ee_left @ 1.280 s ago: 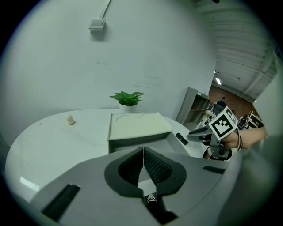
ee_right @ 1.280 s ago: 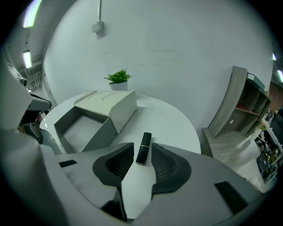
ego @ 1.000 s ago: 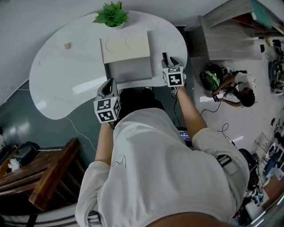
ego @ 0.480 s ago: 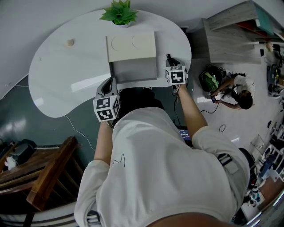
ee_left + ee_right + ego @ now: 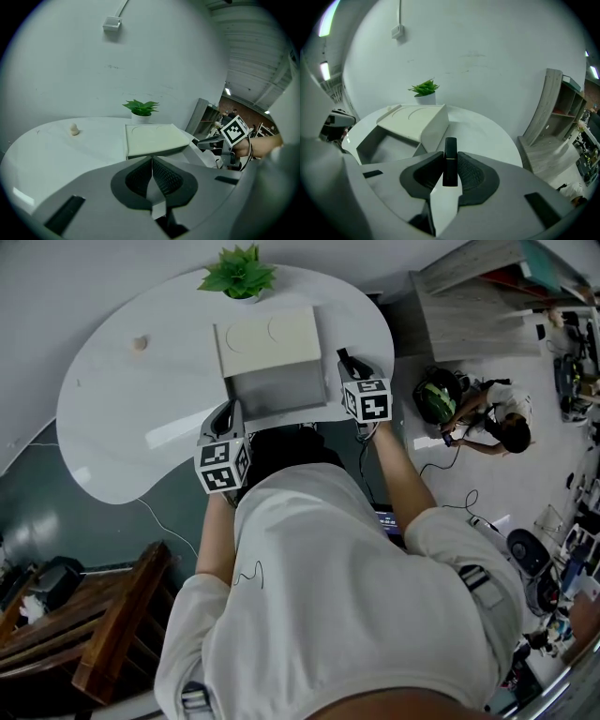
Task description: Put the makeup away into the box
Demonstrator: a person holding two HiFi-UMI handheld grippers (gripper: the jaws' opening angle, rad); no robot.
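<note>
Right gripper (image 5: 450, 173) clamped on black makeup tube (image 5: 450, 150), just right of open box (image 5: 432, 125); tube plain only in right gripper view. Left gripper (image 5: 152, 174) jaws together, empty, at box's front-left. Left gripper view adds small pale lump (image 5: 73, 129) left of box.

No lettering, brand or number can be read here — none at all.
</note>
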